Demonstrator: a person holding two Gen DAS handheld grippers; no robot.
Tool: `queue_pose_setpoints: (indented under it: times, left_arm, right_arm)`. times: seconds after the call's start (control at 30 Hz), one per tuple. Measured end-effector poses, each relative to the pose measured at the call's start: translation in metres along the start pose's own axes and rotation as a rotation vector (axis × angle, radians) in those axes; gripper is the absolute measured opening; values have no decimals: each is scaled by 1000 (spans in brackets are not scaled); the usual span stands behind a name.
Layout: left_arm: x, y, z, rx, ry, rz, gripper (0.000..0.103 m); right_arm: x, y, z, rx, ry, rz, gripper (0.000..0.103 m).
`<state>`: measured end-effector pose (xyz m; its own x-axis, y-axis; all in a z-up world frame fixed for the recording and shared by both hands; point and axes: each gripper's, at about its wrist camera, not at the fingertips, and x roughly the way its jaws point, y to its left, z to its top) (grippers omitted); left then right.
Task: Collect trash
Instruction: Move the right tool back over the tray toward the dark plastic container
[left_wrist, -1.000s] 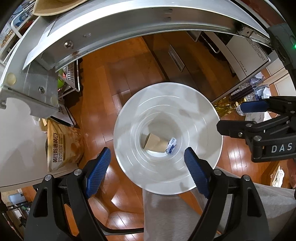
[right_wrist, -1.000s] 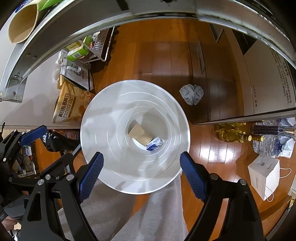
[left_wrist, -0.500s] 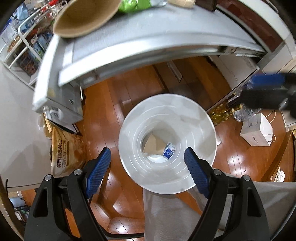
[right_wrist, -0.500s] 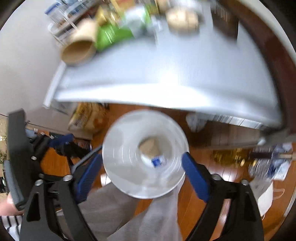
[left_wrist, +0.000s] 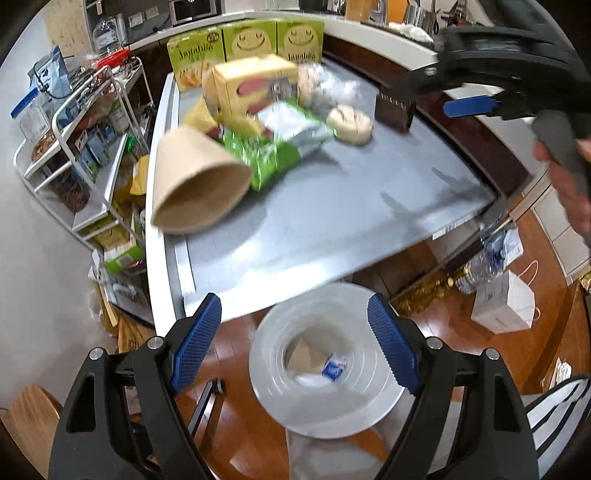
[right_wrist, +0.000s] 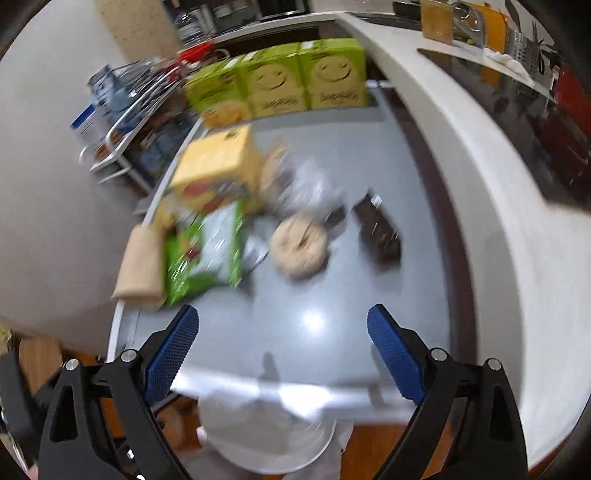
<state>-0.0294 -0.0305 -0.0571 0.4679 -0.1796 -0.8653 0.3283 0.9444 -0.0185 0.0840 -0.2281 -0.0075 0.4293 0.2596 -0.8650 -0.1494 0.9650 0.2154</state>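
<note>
A white bin stands on the floor below the grey table; inside lie a brown paper piece and a small blue-white wrapper. On the table lie a tipped brown paper cup, a green snack bag, a yellow box, a crumpled clear wrapper, a round beige bun and a dark bar. My left gripper is open and empty above the bin's edge. My right gripper is open and empty over the table's near edge; it also shows in the left wrist view.
Three green smiley boxes stand at the table's back. A wire rack with goods is on the left. A white counter borders the right. A white paper bag and bottles sit on the wooden floor.
Both grippers have swung up from over the bin toward the tabletop. The trash on the table has come into view. Both stay open and empty.
</note>
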Motion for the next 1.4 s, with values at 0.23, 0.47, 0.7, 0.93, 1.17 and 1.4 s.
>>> queue_pose_setpoints:
  times: [0.23,0.47,0.7,0.93,1.17,1.4]
  left_arm:
    - [0,5,16,2,-24,-9,83]
    - [4,14,19,-15,-16,-15,83]
    - [11,21,23,-33,-4,-24,83]
    - [13,24,26,-36,-1,-30,83]
    - [14,21,31,-24,-7,-37,83]
    - [12,22,31,-35,-12,-31,83]
  right_arm:
    - [27,-4,40,-67,-9,-70,90]
    - [53,-5,49,-115,27,-126,90]
    - [50,13,25,-99,236,254,95]
    - [2,2,16,-62,76,146,94]
    - [30,6,21,-206,118,-20,93]
    - [80,-9,23,-74,270,140,93]
